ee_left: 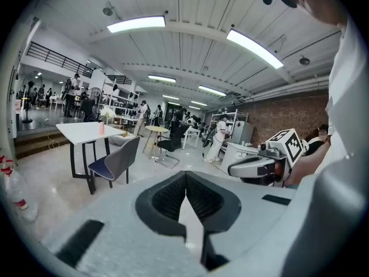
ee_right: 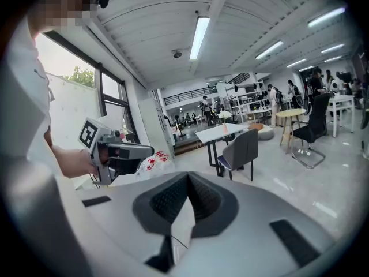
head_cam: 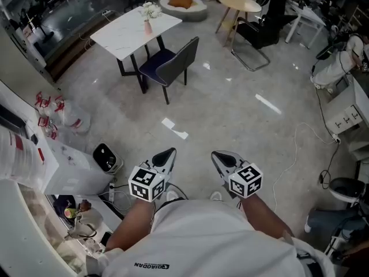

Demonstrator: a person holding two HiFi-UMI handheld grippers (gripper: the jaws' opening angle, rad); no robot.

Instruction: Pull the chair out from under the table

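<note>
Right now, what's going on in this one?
A person stands in an open room holding the left gripper and the right gripper close in front of their body. Both have their jaws together with nothing between them. They point toward the grey chair, which stands pushed up to the white table well across the floor. Neither gripper is near the chair, so the pull has not yet begun.

A round wooden table [head_cam: 239, 3] stands beside a black office chair [head_cam: 256, 33]. Plastic bottles [head_cam: 74, 120] lie on the floor [head_cam: 230, 114] at the left.
</note>
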